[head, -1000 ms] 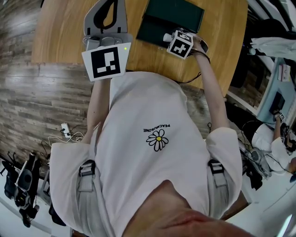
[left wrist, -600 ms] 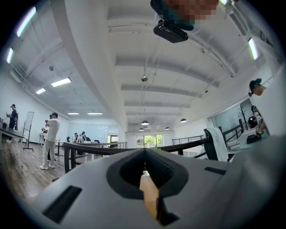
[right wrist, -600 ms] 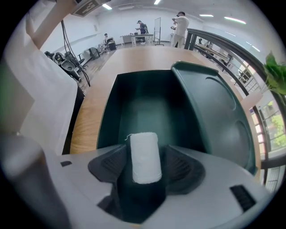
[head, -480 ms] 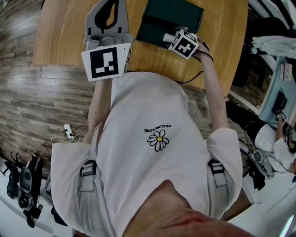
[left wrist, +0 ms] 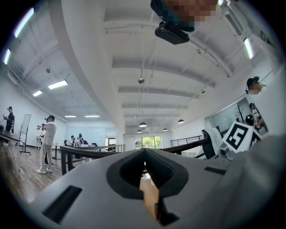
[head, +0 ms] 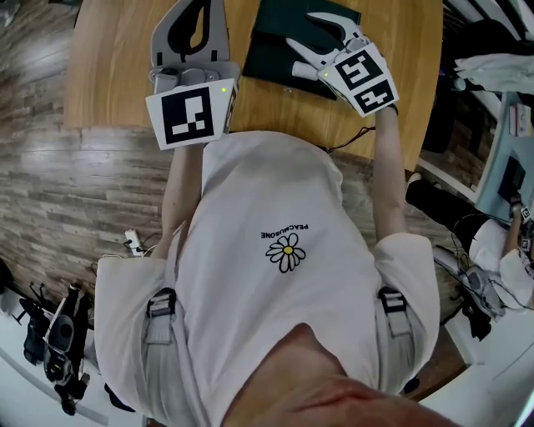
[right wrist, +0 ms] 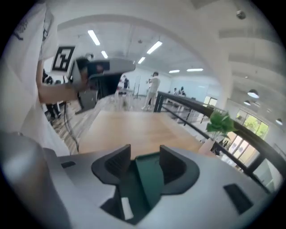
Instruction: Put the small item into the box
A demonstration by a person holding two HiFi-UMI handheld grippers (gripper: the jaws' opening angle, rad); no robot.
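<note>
A dark green flat box [head: 271, 50] lies on the wooden table [head: 117, 58] at the far edge. My right gripper [head: 321, 33] hangs over the box, and its white fingers [head: 304, 47] stand apart. In the right gripper view the green box [right wrist: 149, 179] fills the gap of the right gripper [right wrist: 145, 154]. Its jaws are closing and press on nothing. A small white piece [right wrist: 126, 208] shows low in that gap on the green surface. My left gripper [head: 203, 10] is held upright to the left of the box, and in its own view the left gripper [left wrist: 145, 156] is shut and empty.
The person's white shirt [head: 275, 250] covers most of the head view. Wood-look floor [head: 75, 192] lies left of the table. A potted plant [right wrist: 221, 123] and a railing [right wrist: 201, 109] stand beyond the table's far side. People stand far off in the room.
My right gripper has swung up and over the green box, and its fingers now show spread apart. The left gripper has barely moved.
</note>
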